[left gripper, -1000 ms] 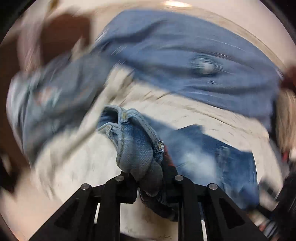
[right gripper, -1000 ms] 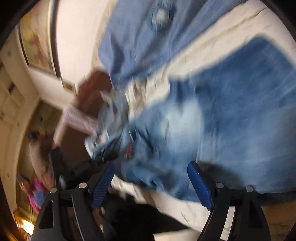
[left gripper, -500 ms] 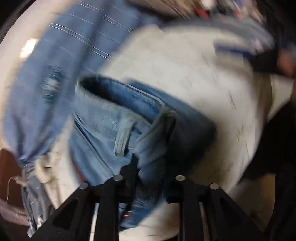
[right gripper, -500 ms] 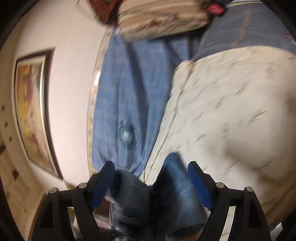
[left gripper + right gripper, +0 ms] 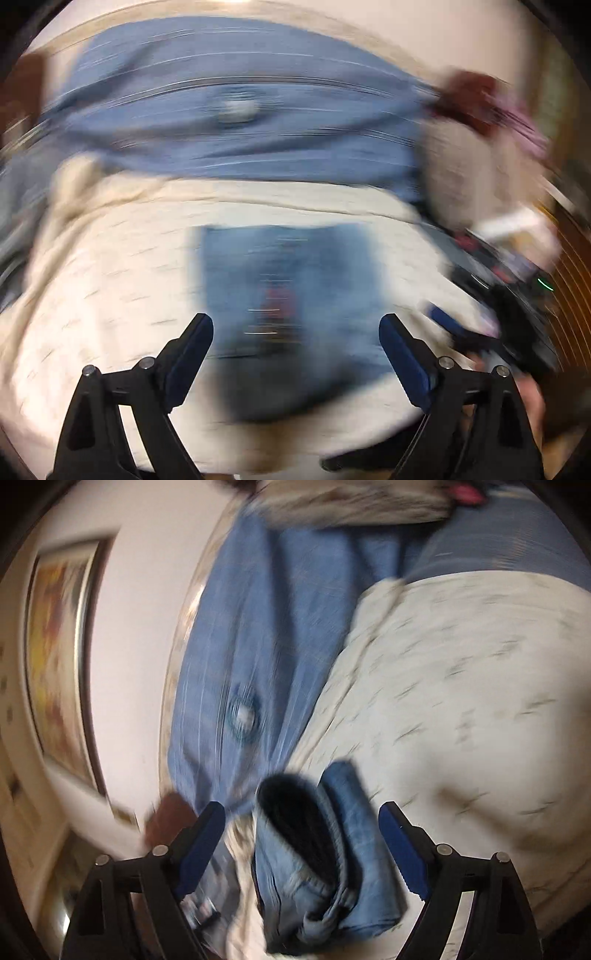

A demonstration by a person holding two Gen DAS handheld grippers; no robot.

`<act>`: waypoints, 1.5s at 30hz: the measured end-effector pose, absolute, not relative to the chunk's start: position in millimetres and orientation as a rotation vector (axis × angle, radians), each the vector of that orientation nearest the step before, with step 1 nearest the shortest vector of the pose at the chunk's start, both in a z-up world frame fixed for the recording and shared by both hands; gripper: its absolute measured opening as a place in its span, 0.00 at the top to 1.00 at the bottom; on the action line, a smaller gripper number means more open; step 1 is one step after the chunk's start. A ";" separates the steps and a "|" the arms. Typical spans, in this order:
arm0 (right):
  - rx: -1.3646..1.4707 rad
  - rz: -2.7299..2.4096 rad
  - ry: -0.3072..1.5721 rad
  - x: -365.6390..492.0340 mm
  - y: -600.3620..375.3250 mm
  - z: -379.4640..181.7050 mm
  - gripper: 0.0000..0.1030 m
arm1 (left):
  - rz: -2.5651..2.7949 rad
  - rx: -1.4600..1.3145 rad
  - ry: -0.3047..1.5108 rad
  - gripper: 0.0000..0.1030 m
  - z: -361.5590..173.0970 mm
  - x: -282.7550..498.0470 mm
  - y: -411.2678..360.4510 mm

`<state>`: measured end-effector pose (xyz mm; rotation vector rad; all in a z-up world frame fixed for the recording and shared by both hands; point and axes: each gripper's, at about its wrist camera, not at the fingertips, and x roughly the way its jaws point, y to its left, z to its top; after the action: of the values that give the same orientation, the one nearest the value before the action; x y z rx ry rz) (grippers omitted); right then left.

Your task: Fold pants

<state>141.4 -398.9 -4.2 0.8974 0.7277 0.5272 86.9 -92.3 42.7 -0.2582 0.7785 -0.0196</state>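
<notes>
The folded blue jeans (image 5: 291, 291) lie on the cream bedspread (image 5: 110, 280), blurred by motion in the left wrist view. My left gripper (image 5: 295, 350) is open and empty, just in front of and above the jeans. In the right wrist view the jeans (image 5: 325, 856) sit as a folded bundle with the waist opening facing up. My right gripper (image 5: 301, 843) is open, its blue-padded fingers (image 5: 201, 843) standing on either side of the bundle without touching it.
A blue striped blanket (image 5: 236, 110) with a round button lies beyond the bedspread and also shows in the right wrist view (image 5: 240, 664). A framed picture (image 5: 59, 657) hangs on the wall. A striped pillow (image 5: 351, 498) lies at the bed's far end. Clutter (image 5: 517, 266) sits right of the bed.
My left gripper has let go of the jeans' waistband and opened; the jeans now lie folded on the bedspread. The right gripper stays open over the bundle.
</notes>
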 end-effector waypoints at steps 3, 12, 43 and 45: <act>0.725 0.585 0.828 150.1 -357.6 -1.4 0.15 | 0.079 -0.267 0.858 0.11 9.5 103.4 -77.2; 0.289 0.580 1.022 162.1 -288.3 18.0 0.80 | 0.106 -0.149 0.950 0.09 -27.1 112.9 -90.9; 0.517 0.568 1.294 273.9 -285.6 -26.6 0.44 | 0.011 -0.599 0.854 0.09 -9.3 128.7 -3.4; 0.508 0.569 1.304 277.0 -286.5 -26.9 0.44 | -0.068 -0.718 0.917 0.09 -24.3 151.4 8.2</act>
<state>277.0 -286.5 -26.9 0.5082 1.3040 0.5694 151.4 8.2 -24.3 -0.7178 0.9167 -0.0684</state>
